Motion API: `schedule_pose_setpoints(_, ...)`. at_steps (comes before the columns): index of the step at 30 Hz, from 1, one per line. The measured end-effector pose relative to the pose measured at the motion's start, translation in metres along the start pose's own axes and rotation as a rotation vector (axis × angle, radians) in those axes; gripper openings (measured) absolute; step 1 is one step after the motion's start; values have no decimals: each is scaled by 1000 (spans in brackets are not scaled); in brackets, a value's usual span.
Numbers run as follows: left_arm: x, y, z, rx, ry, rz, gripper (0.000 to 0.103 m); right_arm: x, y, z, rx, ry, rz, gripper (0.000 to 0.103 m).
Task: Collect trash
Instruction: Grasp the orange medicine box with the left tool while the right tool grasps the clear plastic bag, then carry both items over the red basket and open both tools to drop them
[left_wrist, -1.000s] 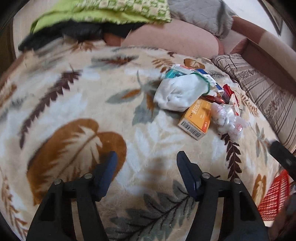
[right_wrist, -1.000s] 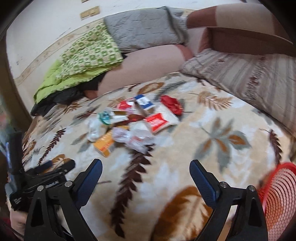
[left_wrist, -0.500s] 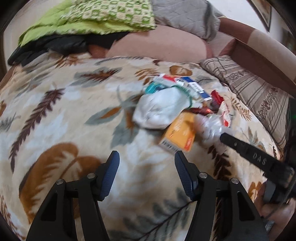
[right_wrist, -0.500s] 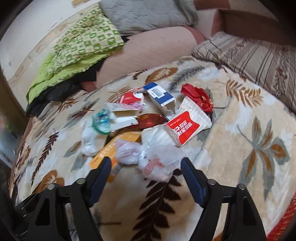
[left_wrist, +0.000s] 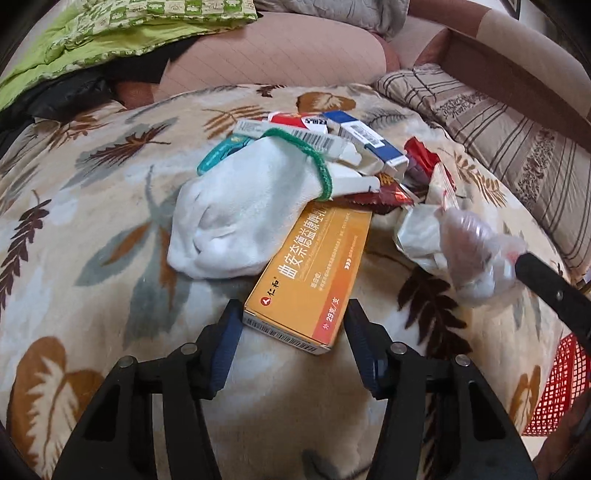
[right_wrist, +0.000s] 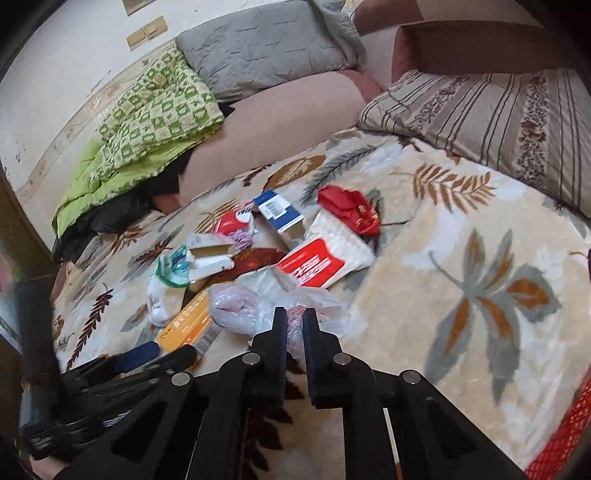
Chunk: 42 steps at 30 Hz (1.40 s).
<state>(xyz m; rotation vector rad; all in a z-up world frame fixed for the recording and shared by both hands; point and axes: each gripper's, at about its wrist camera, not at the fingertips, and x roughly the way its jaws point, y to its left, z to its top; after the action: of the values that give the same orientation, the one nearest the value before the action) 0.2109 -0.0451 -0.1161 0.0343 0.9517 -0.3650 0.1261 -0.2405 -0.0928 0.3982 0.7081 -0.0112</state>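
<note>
Right claw (right_wrist: 294, 321) clamped on plastic bag (right_wrist: 236, 308) for removal; left claw (left_wrist: 293, 325) closing, straddles orange box (left_wrist: 314, 273), pads apart.

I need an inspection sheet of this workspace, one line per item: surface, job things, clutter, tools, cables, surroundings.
Surface: leaf-print blanket.
Job's things: trash pile with orange box, clear plastic bag, blue-white box, red wrapper; red basket at the edge.
Clutter: white sock lying on the orange box.
Tools: left tool astride the orange box's near end, jaws just closing; right tool shut on the clear plastic bag.
Cables: nothing seen.
Surroundings: striped pillow, green quilt.
</note>
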Motion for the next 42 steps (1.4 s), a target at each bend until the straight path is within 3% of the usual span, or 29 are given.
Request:
schedule_pose_setpoints(4,-7,0,-3,11,-32,22,54,1,-1,1,5,-1,6,9)
schedule_pose_setpoints(12,-41,-4,-13,28,-118,-20,54,-6,7,0,-27,-36,1,9)
schedule_pose_setpoints(20,-67,-4,-25,11,-157,-61,54,-29,-5,1,32,-92,-14,9)
schedule_pose_setpoints(23,-78,-15,-31,46,-174,-76,54,-45,-6,1,45,-121,-11,9)
schedule_pose_setpoints(28,-99,-53,-40,134,-199,-136,54,-87,-18,-7,59,-165,-17,9)
schedule_pose_setpoints(33,-124,-118,-51,266,-215,-239,54,-131,-52,-25,89,-161,-66,9)
schedule_pose_setpoints(42,-135,-245,-72,428,-127,-444,54,-225,-160,-63,226,-190,-286,9)
